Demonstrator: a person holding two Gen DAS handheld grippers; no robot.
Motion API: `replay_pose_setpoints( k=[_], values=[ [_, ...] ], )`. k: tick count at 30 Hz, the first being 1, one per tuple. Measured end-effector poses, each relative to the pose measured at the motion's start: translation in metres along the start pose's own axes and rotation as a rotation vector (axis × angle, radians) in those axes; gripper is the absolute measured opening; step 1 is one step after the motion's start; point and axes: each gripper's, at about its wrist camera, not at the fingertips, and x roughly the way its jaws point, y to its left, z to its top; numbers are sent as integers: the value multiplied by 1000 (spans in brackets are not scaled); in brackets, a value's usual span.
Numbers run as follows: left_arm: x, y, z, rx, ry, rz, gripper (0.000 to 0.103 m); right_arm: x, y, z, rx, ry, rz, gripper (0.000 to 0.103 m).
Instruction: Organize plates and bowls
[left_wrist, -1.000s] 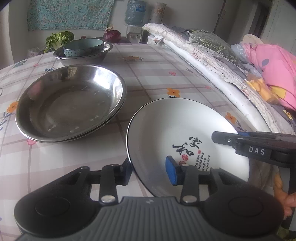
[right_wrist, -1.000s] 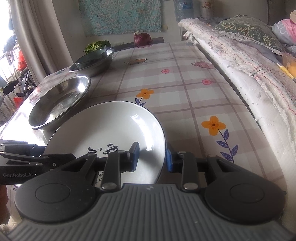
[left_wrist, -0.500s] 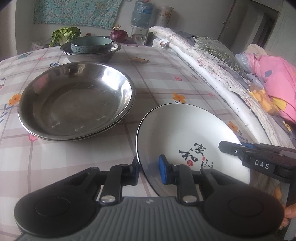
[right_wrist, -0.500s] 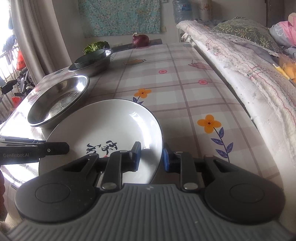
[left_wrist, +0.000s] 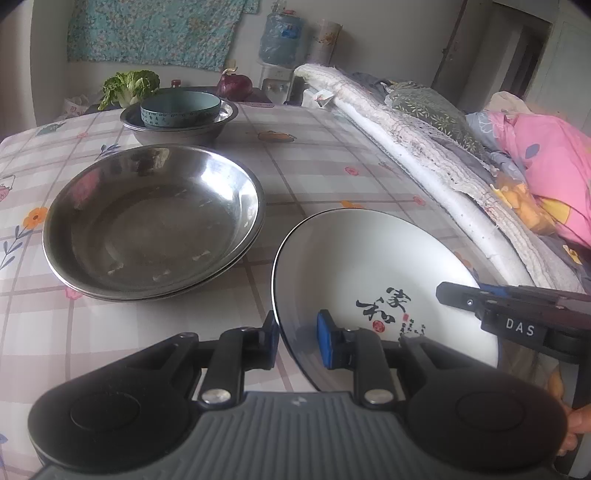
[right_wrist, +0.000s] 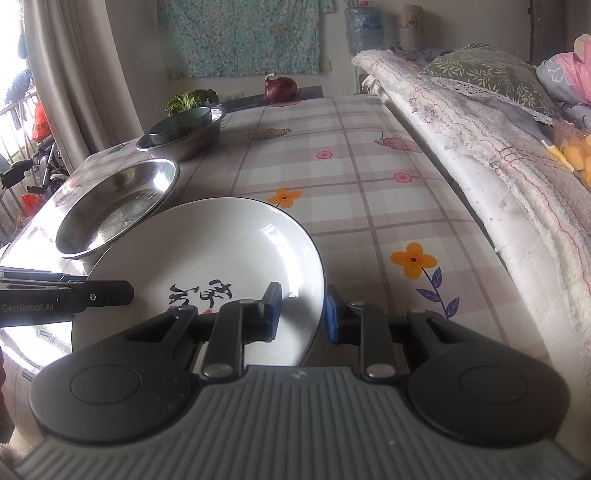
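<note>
Left wrist: my left gripper and right gripper both pinch the white plate at opposite rims. Glazed, slippery, breakable; I'd keep rim grips.

A white plate with black calligraphy sits tilted at the near end of a checked, flower-printed table, its right rim clamped between the blue-padded fingers of the right gripper. The left gripper reaches in from the left over the plate's left edge. Far left, a steel basin stands just beyond the plate; farther back, a dark bowl sits inside another steel basin. A red onion rests at the far end.
</note>
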Motion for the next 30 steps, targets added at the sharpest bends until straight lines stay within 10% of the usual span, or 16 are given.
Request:
replay_pose_setpoints(
  k=[30],
  values=[
    [-10, 4, 10, -18, -27, 6, 23, -5, 6, 17, -14, -18, 2, 23]
  ],
)
